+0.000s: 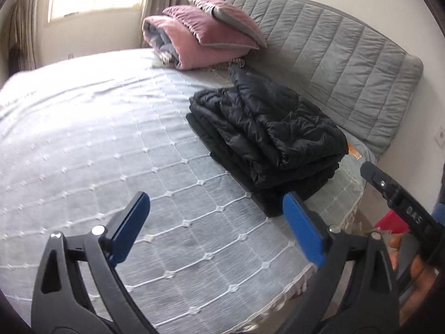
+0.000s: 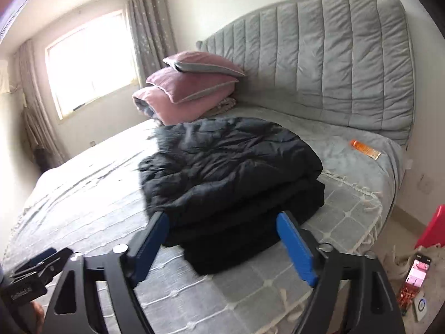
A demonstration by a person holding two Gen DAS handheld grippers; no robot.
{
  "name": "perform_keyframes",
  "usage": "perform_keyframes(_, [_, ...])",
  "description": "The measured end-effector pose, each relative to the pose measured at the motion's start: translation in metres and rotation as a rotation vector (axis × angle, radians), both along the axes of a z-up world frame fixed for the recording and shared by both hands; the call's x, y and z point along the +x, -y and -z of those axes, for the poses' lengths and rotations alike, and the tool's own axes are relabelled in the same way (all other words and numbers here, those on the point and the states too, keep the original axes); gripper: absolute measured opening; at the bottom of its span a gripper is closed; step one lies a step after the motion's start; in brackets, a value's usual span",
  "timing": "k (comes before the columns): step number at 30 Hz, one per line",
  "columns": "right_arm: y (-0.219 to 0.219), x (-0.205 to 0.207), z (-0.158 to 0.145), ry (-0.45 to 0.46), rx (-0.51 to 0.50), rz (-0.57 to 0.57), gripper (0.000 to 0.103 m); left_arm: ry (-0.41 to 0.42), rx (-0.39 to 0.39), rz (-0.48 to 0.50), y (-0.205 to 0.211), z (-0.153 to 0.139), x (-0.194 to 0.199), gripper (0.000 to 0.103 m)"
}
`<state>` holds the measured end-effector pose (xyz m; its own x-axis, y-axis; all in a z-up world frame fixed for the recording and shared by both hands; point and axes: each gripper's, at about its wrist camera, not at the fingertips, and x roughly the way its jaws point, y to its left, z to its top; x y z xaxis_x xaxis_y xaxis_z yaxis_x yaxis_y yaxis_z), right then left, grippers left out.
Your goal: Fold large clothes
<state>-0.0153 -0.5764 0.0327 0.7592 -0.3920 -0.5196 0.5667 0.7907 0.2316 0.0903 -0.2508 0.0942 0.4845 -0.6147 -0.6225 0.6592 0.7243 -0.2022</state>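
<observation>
Black puffer jacket (image 2: 230, 172) folded near bed (image 1: 111, 139) head-end corner; soft, slippery, bulky; grab hem edge. Left claw (image 1: 219, 228) and right claw (image 2: 225, 247) wide, empty.

Folded black jacket (image 2: 230, 178) lies on bedspread (image 2: 83, 194).

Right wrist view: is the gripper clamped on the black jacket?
No. The right gripper stands open with its blue pads apart, short of the folded black jacket, which lies untouched on the bed.
</observation>
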Motion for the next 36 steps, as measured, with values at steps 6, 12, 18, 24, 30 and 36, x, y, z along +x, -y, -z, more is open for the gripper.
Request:
perform_keyframes(6, [-0.036,-0.014,-0.017,-0.053,-0.075,0.053,0.09,0.024,-0.006,-0.035,-0.02,-0.017,0.006,0.098])
perform_keyframes(12, [-0.057,-0.028,-0.026,-0.049,-0.072,0.13,0.09,0.028,-0.035,-0.047,-0.042,-0.019,0.01,0.101])
perform_keyframes(18, [-0.077,-0.023,-0.03,-0.078,-0.073,0.115,0.09,0.021,-0.06,-0.016,-0.05,-0.023,0.002,0.101])
perform_keyframes(24, [-0.094,-0.026,-0.029,-0.115,-0.106,0.12,0.09,0.024,-0.049,0.019,-0.048,-0.028,-0.011,0.101])
perform_keyframes(30, [-0.1,-0.044,-0.039,-0.101,-0.113,0.169,0.091,0.036,-0.033,0.054,-0.041,-0.03,-0.024,0.102])
perform_keyframes(36, [-0.103,-0.053,-0.038,-0.102,-0.117,0.19,0.103,0.047,-0.018,0.064,-0.037,-0.029,-0.029,0.103])
